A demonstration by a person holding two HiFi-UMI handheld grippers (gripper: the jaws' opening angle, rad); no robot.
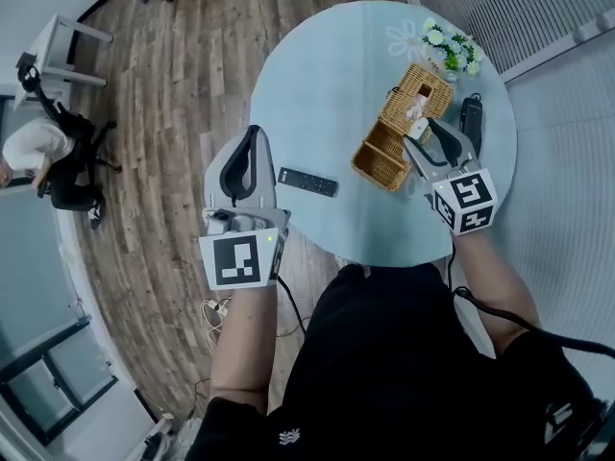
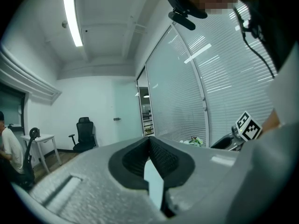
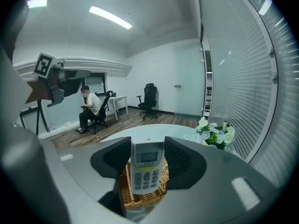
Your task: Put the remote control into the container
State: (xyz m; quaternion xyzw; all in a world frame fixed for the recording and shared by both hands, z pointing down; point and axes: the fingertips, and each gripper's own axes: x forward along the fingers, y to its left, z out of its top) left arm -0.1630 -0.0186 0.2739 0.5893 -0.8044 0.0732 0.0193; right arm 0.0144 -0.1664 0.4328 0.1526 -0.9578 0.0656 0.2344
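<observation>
A white remote control with a small screen stands upright between the pads of my right gripper, which is shut on it. It hangs just above the wicker container. In the head view the right gripper is over the near right part of that long wicker basket on the round glass table. A black remote lies flat on the table left of the basket. My left gripper is shut and holds nothing, hovering at the table's left edge near that black remote.
White flowers stand at the table's far right edge, and a dark handset lies beside the basket. A person sits at a desk far to the left, on the wooden floor. Glass walls with blinds run along the right.
</observation>
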